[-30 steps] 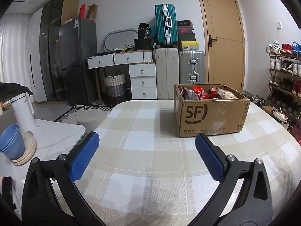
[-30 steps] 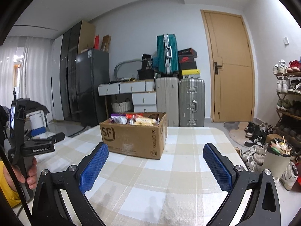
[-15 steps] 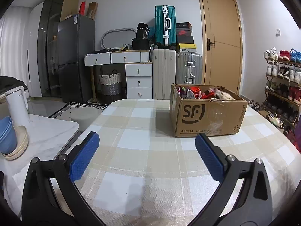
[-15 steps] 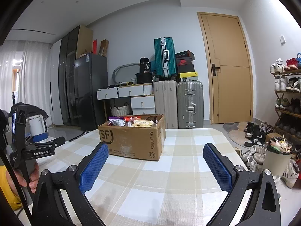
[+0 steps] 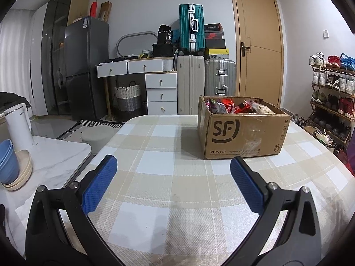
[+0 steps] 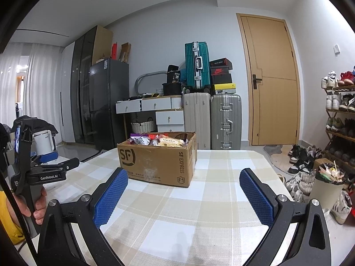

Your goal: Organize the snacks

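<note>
Box of snacks ahead of both my grippers, nothing in either.

My left gripper (image 5: 173, 168) hangs over the table (image 5: 155, 177) with its pads spread wide and empty; the box (image 5: 241, 133) lies forward and to its right, well apart, a long printed side turned toward me. My right gripper (image 6: 184, 186) is just as wide and empty, and from it the box (image 6: 157, 161) lies forward and a little left, its long axis running left to right across my view. The snacks (image 6: 164, 140) are all heaped inside, packets poking above the rim; none lie on the cloth. That fits snacks waiting to be sorted out or ones already gathered in. The right looks slightly nearer, I judge.
</note>
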### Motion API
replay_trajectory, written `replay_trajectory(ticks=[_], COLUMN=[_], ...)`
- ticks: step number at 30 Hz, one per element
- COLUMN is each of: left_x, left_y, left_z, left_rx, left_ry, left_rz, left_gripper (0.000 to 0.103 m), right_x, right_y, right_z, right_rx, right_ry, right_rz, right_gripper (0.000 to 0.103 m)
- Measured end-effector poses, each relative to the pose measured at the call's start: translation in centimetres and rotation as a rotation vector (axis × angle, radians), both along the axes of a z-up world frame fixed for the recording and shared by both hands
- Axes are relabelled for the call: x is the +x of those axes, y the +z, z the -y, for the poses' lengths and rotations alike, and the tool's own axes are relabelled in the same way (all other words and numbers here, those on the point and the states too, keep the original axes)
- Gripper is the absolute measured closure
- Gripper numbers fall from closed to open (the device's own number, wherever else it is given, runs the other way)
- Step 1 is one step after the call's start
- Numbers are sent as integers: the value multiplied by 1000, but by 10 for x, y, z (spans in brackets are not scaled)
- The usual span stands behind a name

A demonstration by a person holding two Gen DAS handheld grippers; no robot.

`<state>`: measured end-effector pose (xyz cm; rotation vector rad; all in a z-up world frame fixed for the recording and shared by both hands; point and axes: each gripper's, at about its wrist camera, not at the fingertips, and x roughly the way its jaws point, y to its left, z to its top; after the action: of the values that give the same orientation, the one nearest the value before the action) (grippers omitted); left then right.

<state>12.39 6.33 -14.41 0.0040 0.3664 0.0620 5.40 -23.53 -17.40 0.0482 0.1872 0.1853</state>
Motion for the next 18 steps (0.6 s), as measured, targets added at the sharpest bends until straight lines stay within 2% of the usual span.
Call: replay_trajectory(ticks=[18], left_x=[-4], left_y=[1], left_z=[4], left_rx=[-1], left_ry=[15], left_rz=[9], left_gripper=[1], right_x=[3], right_y=[-3], right_z=[1], right_rx=[3], right_ry=[-6], right_rz=[-5], right_gripper=[1])
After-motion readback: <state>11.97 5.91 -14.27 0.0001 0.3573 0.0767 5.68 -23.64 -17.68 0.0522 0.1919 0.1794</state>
